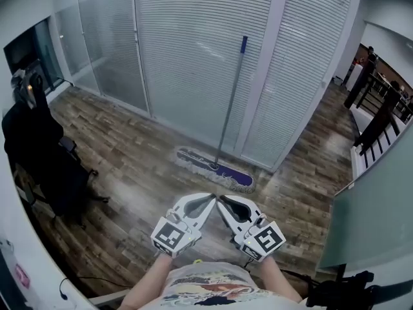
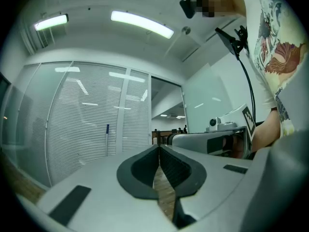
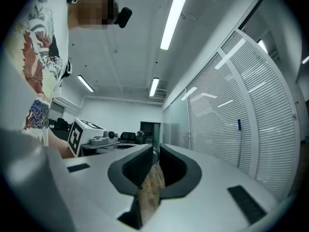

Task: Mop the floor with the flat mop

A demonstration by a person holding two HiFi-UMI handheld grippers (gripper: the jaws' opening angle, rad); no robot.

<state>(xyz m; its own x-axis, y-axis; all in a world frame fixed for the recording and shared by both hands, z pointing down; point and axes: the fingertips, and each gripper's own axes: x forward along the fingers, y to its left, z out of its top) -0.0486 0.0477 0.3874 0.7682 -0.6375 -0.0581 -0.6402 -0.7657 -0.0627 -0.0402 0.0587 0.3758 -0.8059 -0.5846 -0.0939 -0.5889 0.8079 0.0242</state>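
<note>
The flat mop leans against the blind-covered glass wall, straight ahead of me. Its purple and grey head (image 1: 216, 171) lies on the wood floor. The grey handle (image 1: 227, 118) rises to a blue grip, and that grip also shows in the left gripper view (image 2: 107, 130) and the right gripper view (image 3: 238, 125). My left gripper (image 1: 210, 199) (image 2: 159, 148) and right gripper (image 1: 222, 201) (image 3: 155, 151) are held level side by side just short of the mop head, their tips almost meeting. Both are shut and hold nothing. Neither touches the mop.
A black office chair (image 1: 40, 157) stands at the left by a white wall. At the right are a frosted glass panel (image 1: 374, 205) and a dark railing (image 1: 377, 112). Black camera gear (image 1: 342, 291) sits at the lower right. The wood floor (image 1: 122, 154) spreads around the mop.
</note>
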